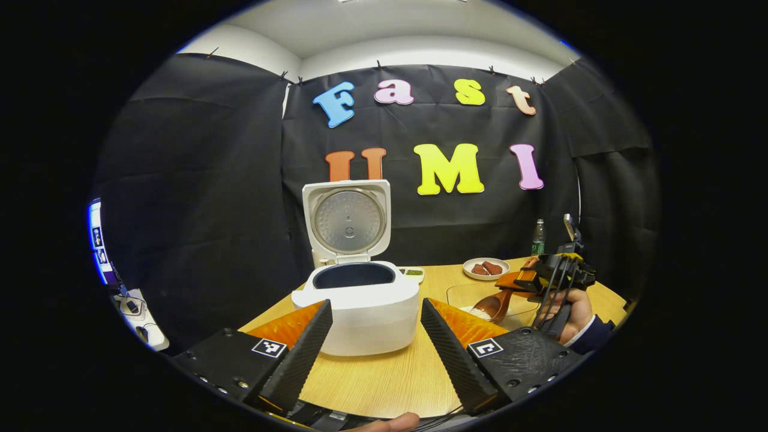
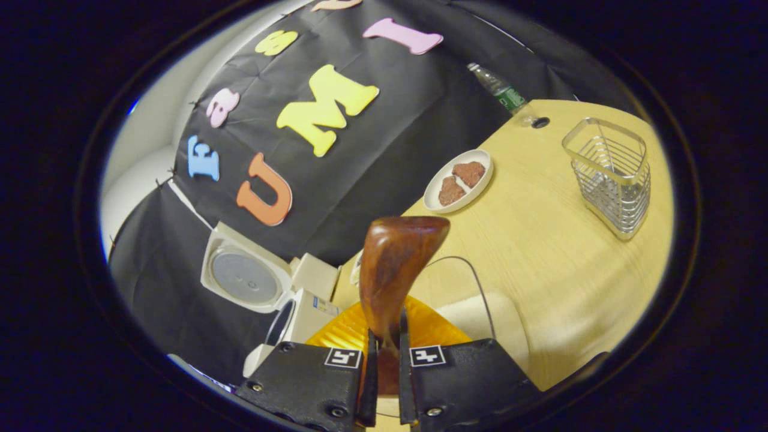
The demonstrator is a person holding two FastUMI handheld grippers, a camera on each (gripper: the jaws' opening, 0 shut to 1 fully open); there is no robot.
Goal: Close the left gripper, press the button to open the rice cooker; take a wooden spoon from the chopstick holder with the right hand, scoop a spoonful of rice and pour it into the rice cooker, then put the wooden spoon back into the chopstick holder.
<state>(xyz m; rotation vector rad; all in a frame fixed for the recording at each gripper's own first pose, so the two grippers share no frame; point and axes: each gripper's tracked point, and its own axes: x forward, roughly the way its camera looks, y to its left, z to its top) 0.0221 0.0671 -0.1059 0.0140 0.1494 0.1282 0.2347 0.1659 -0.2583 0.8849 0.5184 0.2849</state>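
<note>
The left gripper [image 1: 375, 336] is standing wide open over the wooden table [image 1: 384, 384], holding nothing, its two black fingers spread to either side of the white rice cooker [image 1: 359, 312], which is sitting just ahead of it between them. The cooker's lid [image 1: 348, 223] is standing upright and open behind the dark inner pot [image 1: 354, 275]. Off to that gripper's right, a hand [image 1: 570, 315] is holding the right gripper [image 1: 531, 282], and the wooden spoon [image 1: 493, 303] in its fingers is dipping its bowl into the white rice [image 1: 477, 312] inside a clear glass bowl [image 1: 465, 297]. In the right gripper view, the right gripper [image 2: 384, 354] is pressing both fingers closed on the spoon's handle, the reddish-brown spoon [image 2: 393, 264] rising straight ahead of it over the glass bowl [image 2: 474, 282] and the rice [image 2: 474, 315]. The open rice cooker [image 2: 282, 312] is lying to this gripper's left and the wire chopstick holder [image 2: 612, 174] is standing well apart to its right, near the table edge. A white plate [image 2: 459, 180] with two brown pieces is sitting farther ahead, and a bottle [image 2: 504, 93] is lying beyond it
</note>
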